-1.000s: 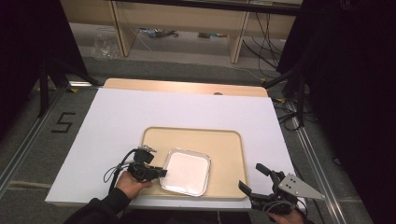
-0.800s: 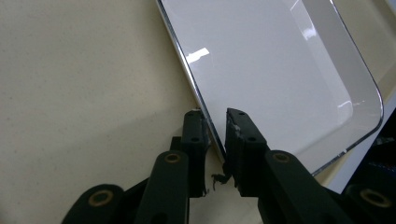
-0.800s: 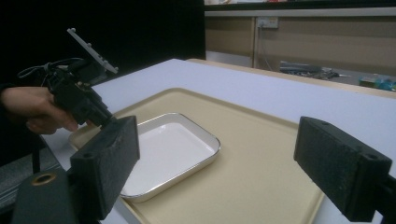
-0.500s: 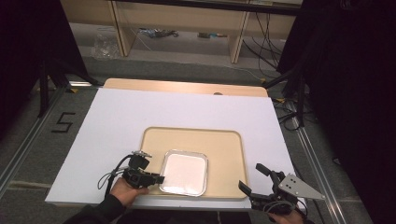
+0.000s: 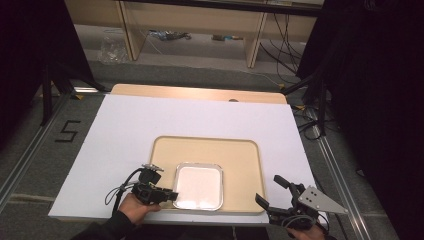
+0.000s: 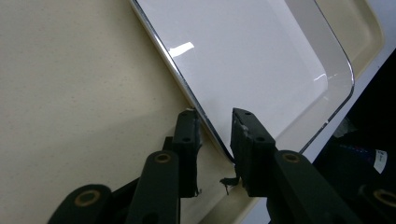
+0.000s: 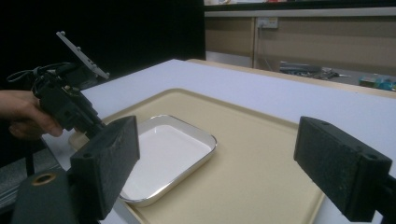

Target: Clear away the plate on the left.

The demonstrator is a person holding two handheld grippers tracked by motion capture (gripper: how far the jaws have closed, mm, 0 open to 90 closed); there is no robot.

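While the left gripper point(image 5: 167, 195) sits at the near-left corner of the white dish point(image 5: 198, 186), its fingers point(image 6: 187, 140) straddle the dish's chrome rim (gap narrow, pads just beside the rim; I can't tell whether they bite yet). The dish lies flat in the beige tray point(image 5: 240, 150), toward the tray's near-left corner, and the tray sits near the tabletop's point(image 5: 125, 130) near edge. The right gripper point(image 5: 272, 192) hovers off the tray's near-right corner, fingers wide apart, holding nothing.

Step, as I read it: securing a grip on the dish rim. Next move calls for a firm pinch on the rim, then a level lift, since a one-corner grip invites tilt or slip.
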